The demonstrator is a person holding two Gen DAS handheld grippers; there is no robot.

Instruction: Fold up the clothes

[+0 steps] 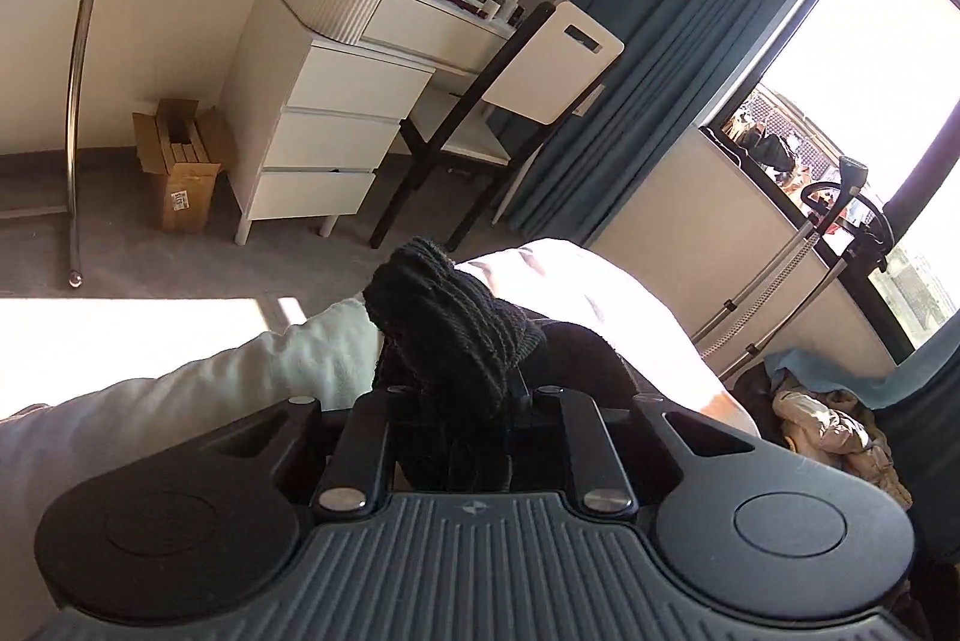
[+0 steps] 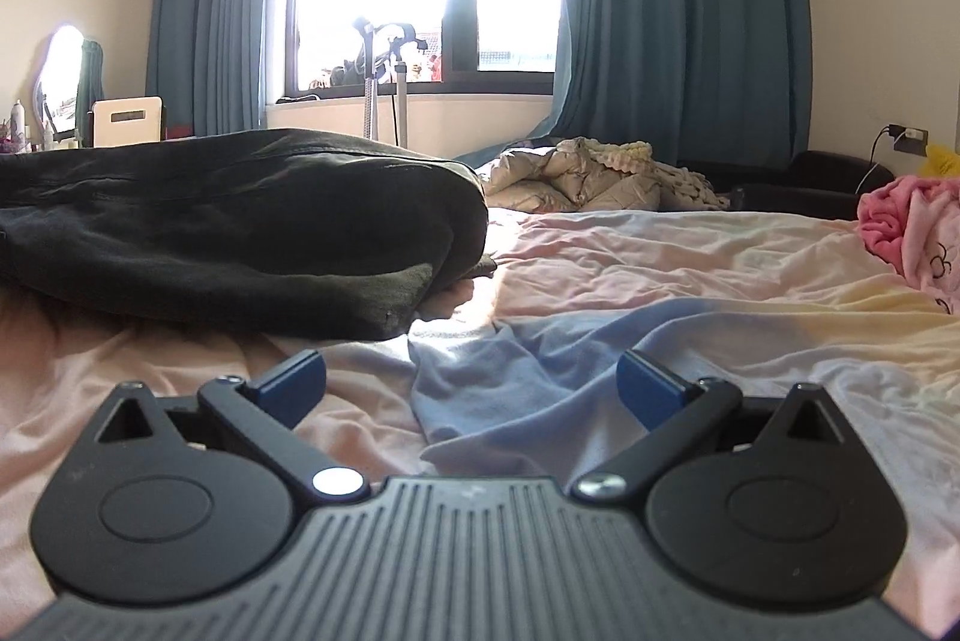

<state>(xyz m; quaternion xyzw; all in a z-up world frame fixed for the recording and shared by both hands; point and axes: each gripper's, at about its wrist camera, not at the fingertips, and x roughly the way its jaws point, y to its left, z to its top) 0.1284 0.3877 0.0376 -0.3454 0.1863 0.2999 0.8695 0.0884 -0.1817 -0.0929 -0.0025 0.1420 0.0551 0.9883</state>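
A black ribbed knit garment bunches up between the fingers of the left gripper, which are clamped on it, above the edge of the bed. On the bed, a dark garment lies to the left of the right gripper, whose blue-tipped fingers stand wide apart over the sheet, holding nothing. A pink cloth lies at the bed's right edge.

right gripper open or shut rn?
Open. In the right wrist view the right gripper has its blue fingertips spread wide apart above the pastel bedsheet, with nothing between them.
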